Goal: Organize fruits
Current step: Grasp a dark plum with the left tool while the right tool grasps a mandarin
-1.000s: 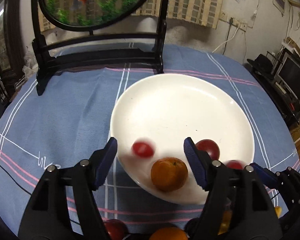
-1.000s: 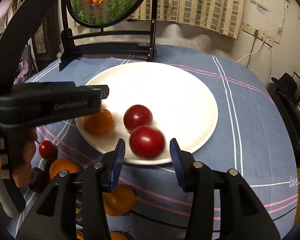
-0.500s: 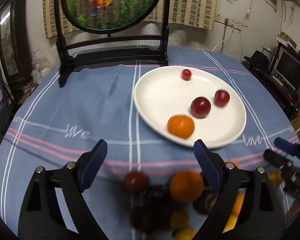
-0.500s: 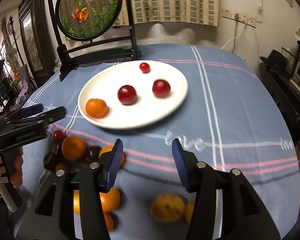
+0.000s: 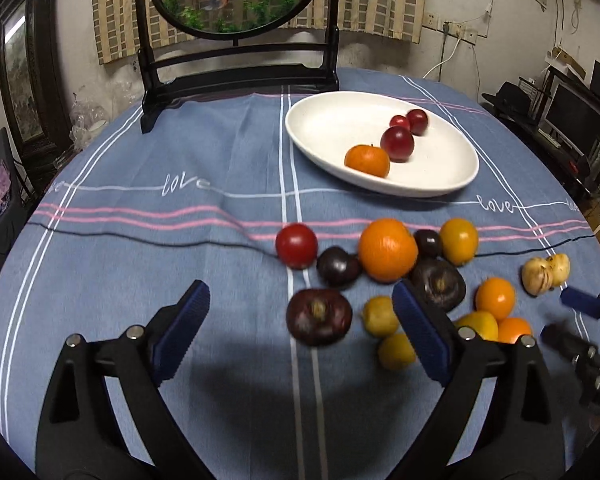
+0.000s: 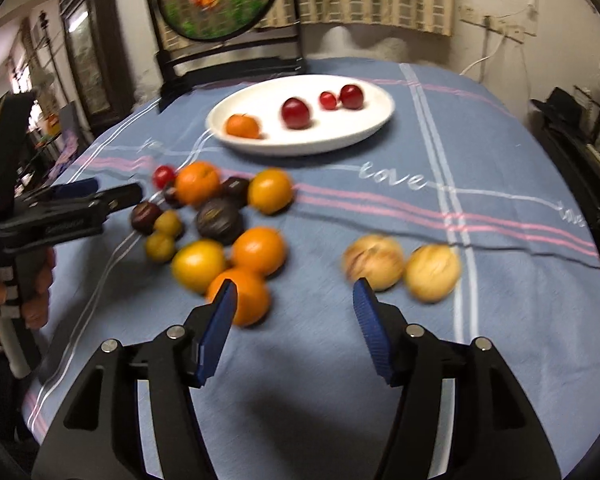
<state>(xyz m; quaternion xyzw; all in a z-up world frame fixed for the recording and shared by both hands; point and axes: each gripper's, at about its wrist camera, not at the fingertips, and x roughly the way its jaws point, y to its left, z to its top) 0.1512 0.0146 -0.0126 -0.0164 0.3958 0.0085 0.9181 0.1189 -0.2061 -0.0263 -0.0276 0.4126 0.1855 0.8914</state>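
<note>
Both hand-held grippers have drawn back from the white plate since the earlier frame and now hang over the loose fruit at the near edge of the surface; the small red fruit has rolled across the plate and rests beside a red plum. Left hand-held gripper: jaws have just been opening and stand spread wide, pinching nothing, with a dark purple fruit and small yellow fruits lying on the cloth below the gap. Beyond it lie a red tomato, a large orange and further dark and yellow fruits, bunched together and touching. On the plate, farther back, sit one mandarin, two red plums and the small red fruit. Right hand-held gripper: jaws have just been opening, now partly spread and empty; an orange lies just beside its left finger, and two pale tan fruits lie just beyond its right finger. A person's hand grips the left tool's handle at the right-wrist view's left edge.
</note>
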